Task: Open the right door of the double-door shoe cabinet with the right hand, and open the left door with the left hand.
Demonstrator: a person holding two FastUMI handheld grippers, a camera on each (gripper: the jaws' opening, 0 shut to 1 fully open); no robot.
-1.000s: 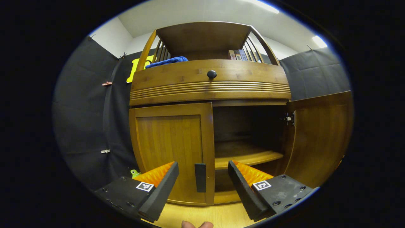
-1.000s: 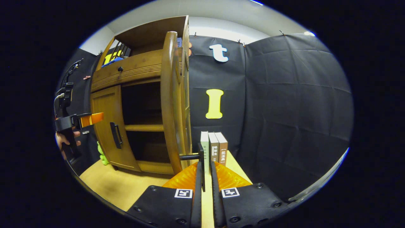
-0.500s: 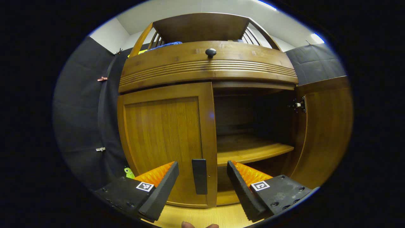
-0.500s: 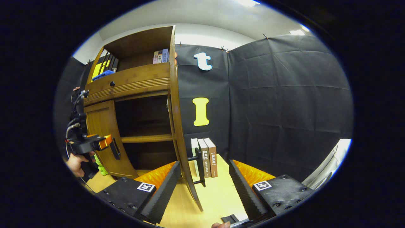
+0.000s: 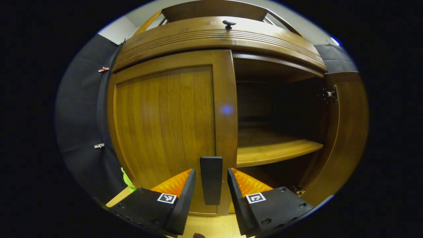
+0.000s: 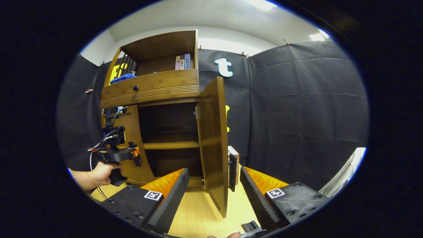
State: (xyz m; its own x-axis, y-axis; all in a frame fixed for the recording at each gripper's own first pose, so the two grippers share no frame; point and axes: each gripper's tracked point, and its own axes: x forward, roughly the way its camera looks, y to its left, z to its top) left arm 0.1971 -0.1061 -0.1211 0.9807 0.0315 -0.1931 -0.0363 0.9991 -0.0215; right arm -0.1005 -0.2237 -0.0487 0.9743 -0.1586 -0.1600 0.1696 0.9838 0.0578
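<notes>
In the left gripper view, the grained wooden left door (image 5: 165,132) filled the frame's left half, closed. At bottom centre the left gripper (image 5: 211,185) straddled its flat rectangular handle (image 5: 211,180), jaws apart, not quite touching. In the right gripper view, the right door (image 6: 213,145) stood open at centre between the right gripper's (image 6: 214,186) spread, ribbed fingers.

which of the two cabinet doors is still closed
The left door, the one whose dark handle sits between the fingers of the left claw. It lies flush with the cabinet front, while the right door is swung wide, showing the shelf.
</notes>
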